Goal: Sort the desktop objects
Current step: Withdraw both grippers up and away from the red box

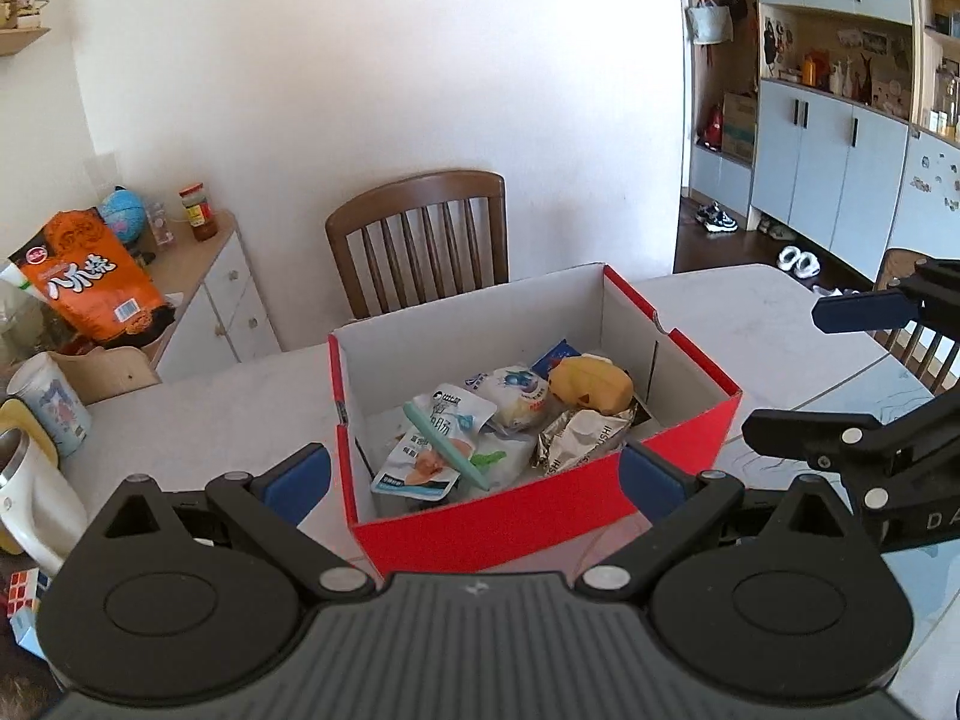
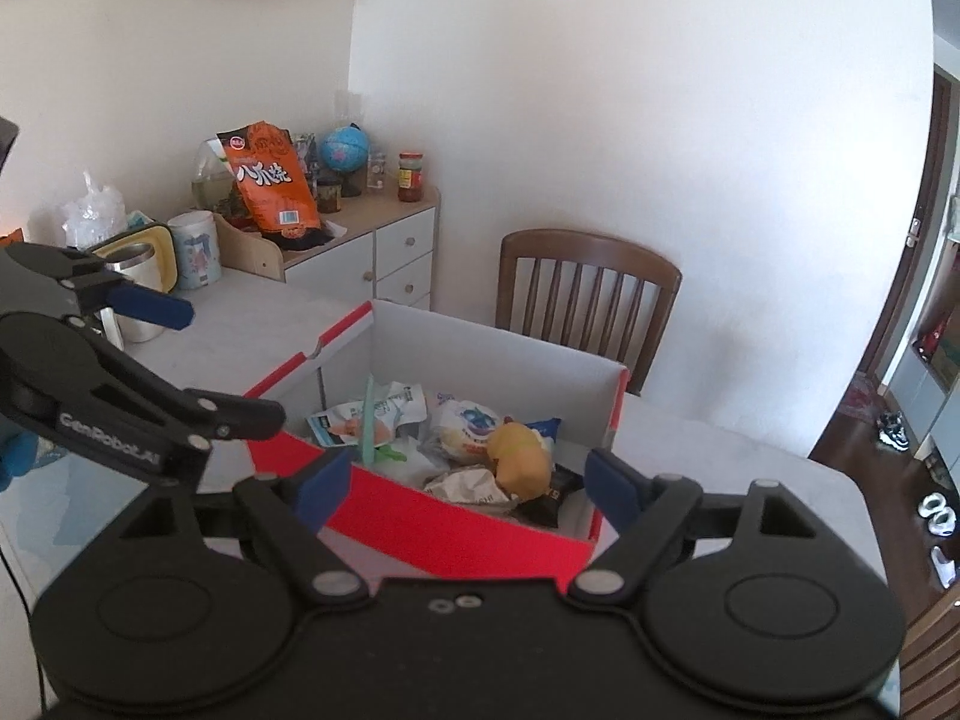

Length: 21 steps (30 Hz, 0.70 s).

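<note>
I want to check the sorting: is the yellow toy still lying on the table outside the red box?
No, the yellow toy lies inside the red box, among the snack packets.

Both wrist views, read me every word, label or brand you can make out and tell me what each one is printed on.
"GenRobot.AI": on the left claw, side of its black arm.
"D A": on the right claw, partial lettering, the rest cut off.
"SUSHI": on the silver foil wrapper in the red box.
Large Chinese characters on the orange snack bag: visible, not surely readable.
Print on the white sausage pouch and round white packet: too small.
</note>
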Each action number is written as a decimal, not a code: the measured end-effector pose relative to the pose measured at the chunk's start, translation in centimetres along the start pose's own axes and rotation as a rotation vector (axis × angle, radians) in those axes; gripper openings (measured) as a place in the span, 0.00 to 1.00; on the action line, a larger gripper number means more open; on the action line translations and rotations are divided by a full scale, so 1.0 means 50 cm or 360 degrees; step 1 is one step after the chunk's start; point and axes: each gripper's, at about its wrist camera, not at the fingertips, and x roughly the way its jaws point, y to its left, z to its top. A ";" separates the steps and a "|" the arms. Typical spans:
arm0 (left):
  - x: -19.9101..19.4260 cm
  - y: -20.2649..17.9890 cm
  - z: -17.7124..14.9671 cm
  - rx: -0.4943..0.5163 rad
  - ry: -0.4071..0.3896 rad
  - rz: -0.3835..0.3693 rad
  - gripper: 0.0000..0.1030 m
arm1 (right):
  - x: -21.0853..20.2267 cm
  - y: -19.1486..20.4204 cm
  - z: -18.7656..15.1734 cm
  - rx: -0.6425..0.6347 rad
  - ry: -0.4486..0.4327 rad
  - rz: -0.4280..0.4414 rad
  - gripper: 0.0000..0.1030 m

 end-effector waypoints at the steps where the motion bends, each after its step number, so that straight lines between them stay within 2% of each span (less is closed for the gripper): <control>1: -0.007 0.000 -0.004 -0.0012 -0.0008 0.0003 1.00 | -0.006 0.002 -0.004 0.0001 -0.0003 -0.0001 0.83; 6: -0.033 -0.009 -0.018 -0.0043 -0.0023 0.0018 1.00 | -0.026 0.011 -0.023 0.0010 -0.0021 -0.0001 0.83; 11: -0.051 -0.010 -0.034 -0.0123 -0.0008 0.0006 1.00 | -0.045 0.023 -0.041 0.0022 -0.0030 -0.0015 0.83; 21: -0.067 -0.017 -0.072 -0.0167 0.0039 0.0006 1.00 | -0.067 0.025 -0.069 0.0096 -0.0009 -0.0031 0.83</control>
